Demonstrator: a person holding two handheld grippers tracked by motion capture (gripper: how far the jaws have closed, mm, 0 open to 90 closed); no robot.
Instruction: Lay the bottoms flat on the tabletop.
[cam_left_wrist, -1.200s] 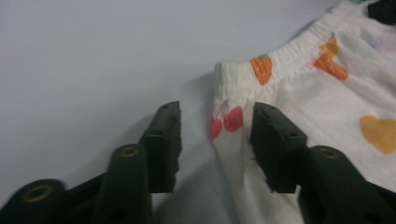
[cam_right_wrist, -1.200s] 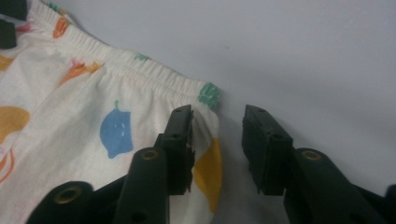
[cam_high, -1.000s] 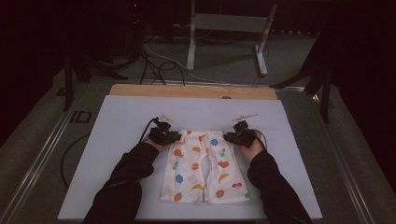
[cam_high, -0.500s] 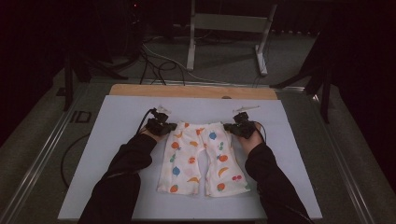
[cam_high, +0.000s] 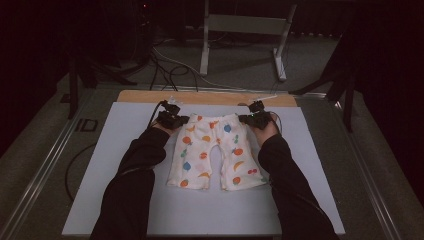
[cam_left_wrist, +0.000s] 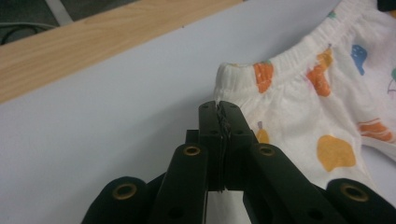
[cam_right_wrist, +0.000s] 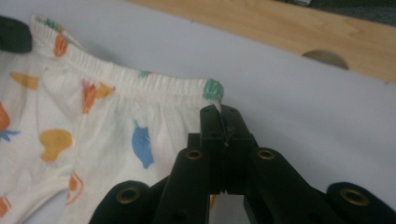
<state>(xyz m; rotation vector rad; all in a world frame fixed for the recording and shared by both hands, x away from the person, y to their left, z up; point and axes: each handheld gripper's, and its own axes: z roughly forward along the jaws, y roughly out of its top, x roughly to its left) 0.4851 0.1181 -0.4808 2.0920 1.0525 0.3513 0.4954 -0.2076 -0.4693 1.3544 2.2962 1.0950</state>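
A small pair of white pants (cam_high: 215, 150) with a fruit print lies flat on the pale mat (cam_high: 125, 150), waistband at the far end and legs pointing toward the person. My left gripper (cam_high: 182, 120) is shut on the waistband's left corner. My right gripper (cam_high: 244, 119) is shut on its right corner. In the left gripper view the jaws (cam_left_wrist: 219, 107) pinch a fold of the cloth just under the elastic hem of the pants (cam_left_wrist: 303, 107). In the right gripper view the jaws (cam_right_wrist: 219, 112) clamp the edge of the pants (cam_right_wrist: 93, 121) beside a green print.
The mat covers a wooden tabletop whose bare strip (cam_high: 210, 97) runs along the far edge. Behind the table are a metal stand (cam_high: 240, 25) and loose cables (cam_high: 165, 65) on the floor. Metal rails (cam_high: 45, 170) run along the table's sides.
Both grippers have moved away from the person toward the far edge, dragging the pants with them. The waistband now lies close to the wooden strip.
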